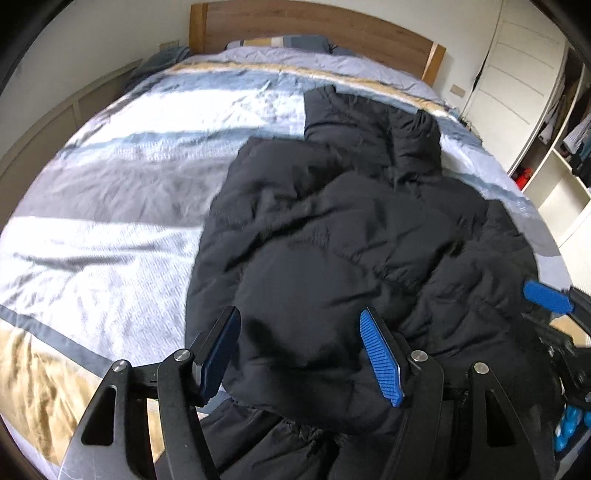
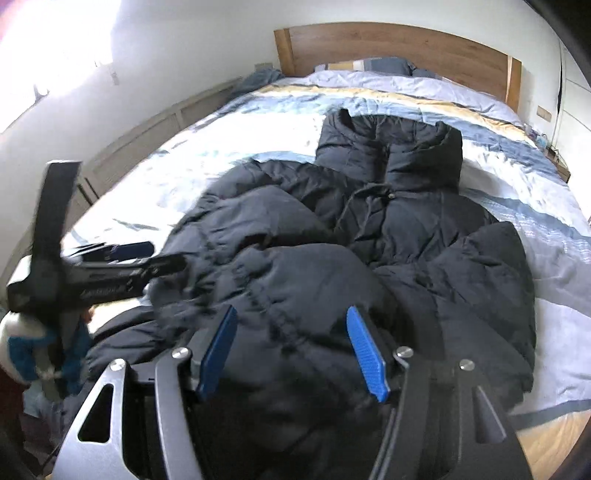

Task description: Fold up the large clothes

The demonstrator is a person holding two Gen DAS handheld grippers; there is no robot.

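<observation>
Setting: a bedroom, seen from two cameras that look forward along each gripper's fingers.
Bed [image 1: 110, 192]: wide, under a striped cover of pale blue, grey, white and tan; a wooden headboard [image 1: 314, 29] stands at the far end, with pillows [image 1: 284, 40] just below it.
Jacket [image 1: 351, 229]: a large black padded jacket, lying crumpled on the bed toward its right side; the hood end points to the headboard, and the puffy body is bunched up at the near edge.
Collar [image 2: 424, 155]: the upright neck part shows at the far end of the jacket in the right camera.
Left gripper [image 1: 308, 354]: above the near part of the jacket, angled downward, its blue pads [image 1: 380, 358] spread apart; black fabric bulges up between them, and I cannot tell whether the pads touch it.
Right gripper [image 2: 291, 354]: also above the near part of the jacket, angled downward, its blue pads [image 2: 365, 354] spread; fabric lies between and below them, with no clear pinch.
Each gripper in the other's view: the right one shows at the far right edge of the left camera, the left one at the left edge of the right camera, just beside the jacket.
Wardrobe [image 1: 517, 74]: white doors at the right wall, with open shelves [image 1: 565, 155] beside them.
Sharpness: both views are a little blurred.
</observation>
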